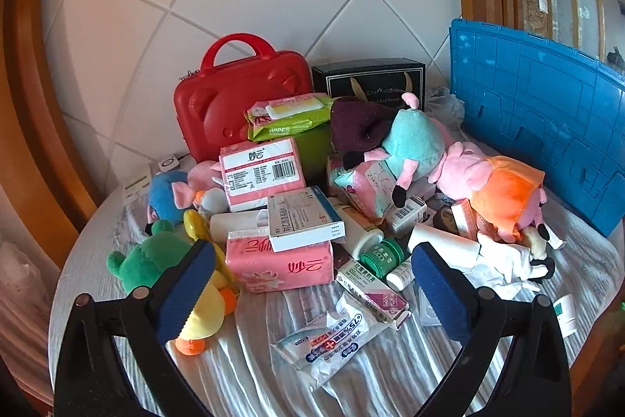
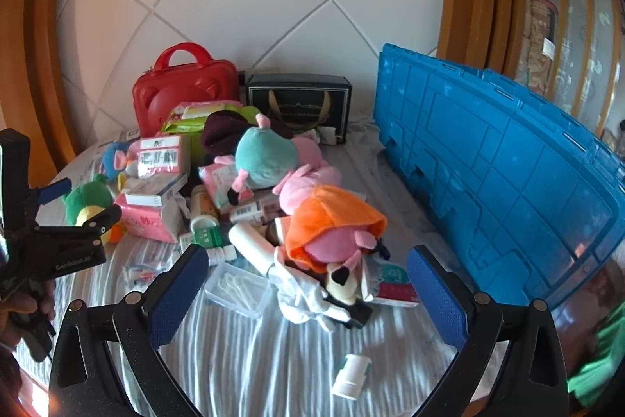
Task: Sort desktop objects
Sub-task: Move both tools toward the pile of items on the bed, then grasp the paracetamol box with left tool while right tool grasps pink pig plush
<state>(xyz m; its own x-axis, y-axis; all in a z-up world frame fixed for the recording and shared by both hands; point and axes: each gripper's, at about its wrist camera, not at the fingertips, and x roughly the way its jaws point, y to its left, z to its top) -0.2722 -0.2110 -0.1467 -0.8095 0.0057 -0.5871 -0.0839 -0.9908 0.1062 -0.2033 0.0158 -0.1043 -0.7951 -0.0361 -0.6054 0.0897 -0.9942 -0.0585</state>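
Observation:
A heap of objects lies on a round table with a striped cloth (image 1: 273,370). It holds pink tissue packs (image 1: 281,260), a white medicine box (image 1: 304,217), a wipes sachet (image 1: 332,342), a yellow duck plush (image 1: 207,311), a green plush (image 1: 144,260), a teal plush (image 1: 414,143) and an orange-hooded pink plush (image 2: 336,225). My left gripper (image 1: 312,292) is open and empty above the near edge of the heap. My right gripper (image 2: 308,296) is open and empty, just before the orange-hooded plush. The left gripper also shows in the right wrist view (image 2: 78,206).
A red case (image 1: 234,100) and a black gift box (image 1: 371,81) stand at the back by the tiled wall. A blue crate lid (image 2: 500,174) stands upright on the right. A clear box of swabs (image 2: 238,288) and a small white tube (image 2: 351,374) lie near the front.

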